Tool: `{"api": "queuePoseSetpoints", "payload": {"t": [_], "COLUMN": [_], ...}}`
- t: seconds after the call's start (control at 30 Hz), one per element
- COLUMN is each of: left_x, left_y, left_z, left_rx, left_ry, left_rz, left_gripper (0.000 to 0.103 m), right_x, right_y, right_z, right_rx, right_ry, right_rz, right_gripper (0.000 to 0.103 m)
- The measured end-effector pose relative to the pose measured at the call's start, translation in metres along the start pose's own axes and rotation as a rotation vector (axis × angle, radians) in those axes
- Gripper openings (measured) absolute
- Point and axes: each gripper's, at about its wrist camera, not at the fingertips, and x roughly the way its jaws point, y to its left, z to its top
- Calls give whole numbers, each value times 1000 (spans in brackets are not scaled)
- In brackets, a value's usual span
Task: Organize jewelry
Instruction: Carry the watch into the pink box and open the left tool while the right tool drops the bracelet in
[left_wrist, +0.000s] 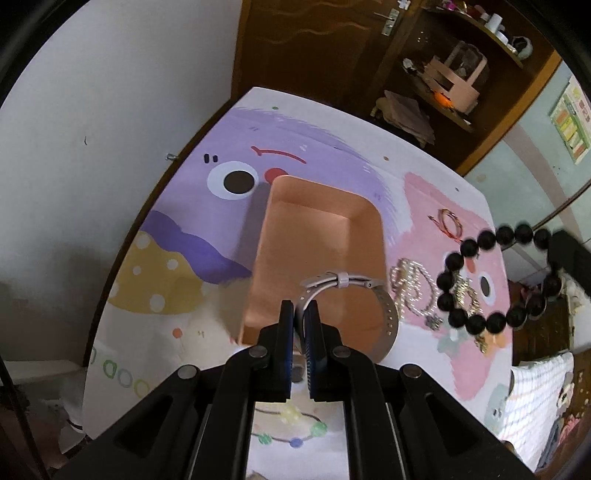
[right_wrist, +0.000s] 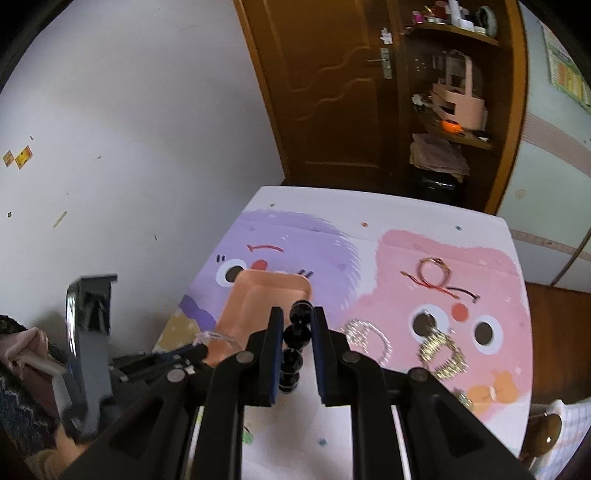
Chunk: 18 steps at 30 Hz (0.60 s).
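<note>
My left gripper is shut on a grey-strapped watch, which hangs over the near end of the empty peach tray. In the right wrist view my right gripper is shut on a black bead bracelet, lifted off the table just right of the tray. From the left wrist camera that bracelet dangles as a loop above the pink patch. The left gripper and watch strap show at the tray's near left.
On the cartoon mat lie a red string bracelet, a silver chain and a gold chain. A pastel bead necklace lies under the left gripper. A white wall stands left; a wooden door and shelves behind.
</note>
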Motion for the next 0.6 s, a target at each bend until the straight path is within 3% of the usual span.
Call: {"api": "queuePoseSetpoints", "payload": {"t": [0.37, 0.6], "left_x": [37, 50], "left_y": [15, 19], "left_z": [5, 7], "left_rx": [-40, -49], "left_ry": [34, 45], "left_rz": [-10, -19], "left_gripper": [4, 4], "right_x": [61, 98], "right_y": [36, 41], "right_z": [24, 27], "right_rx": [-40, -29], "right_ry": [40, 102], "right_rz": [27, 110], "right_gripper": [15, 15]}}
